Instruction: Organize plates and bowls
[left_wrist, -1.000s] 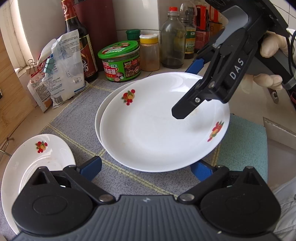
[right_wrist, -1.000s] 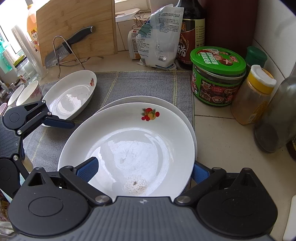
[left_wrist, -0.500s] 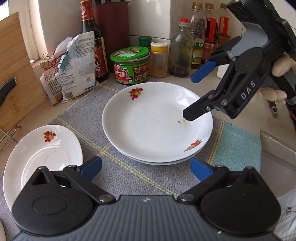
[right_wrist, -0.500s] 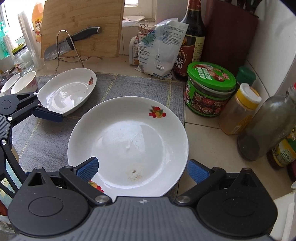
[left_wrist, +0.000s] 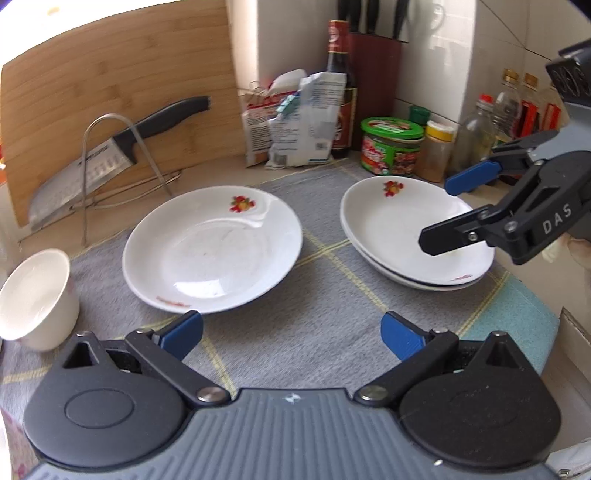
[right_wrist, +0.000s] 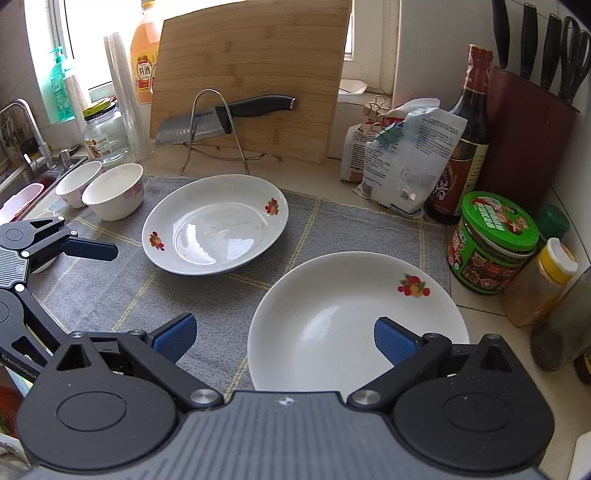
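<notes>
Two white fruit-print plates are stacked at the right of the grey mat; the stack also shows in the right wrist view. A single matching plate lies mid-mat, also in the right wrist view. Two white bowls stand at the mat's left; one shows in the left wrist view. My left gripper is open and empty above the mat near the single plate. My right gripper is open and empty above the stack's near-left rim.
A bamboo cutting board and a knife on a wire rack stand behind the mat. Bags, a sauce bottle, a green-lidded jar, a yellow-lidded spice jar and a knife block line the right wall. A sink lies far left.
Both grippers have pulled back from the stacked plates. The left view has swung left, bringing the single plate to centre and a bowl, knife and cutting board into sight.
</notes>
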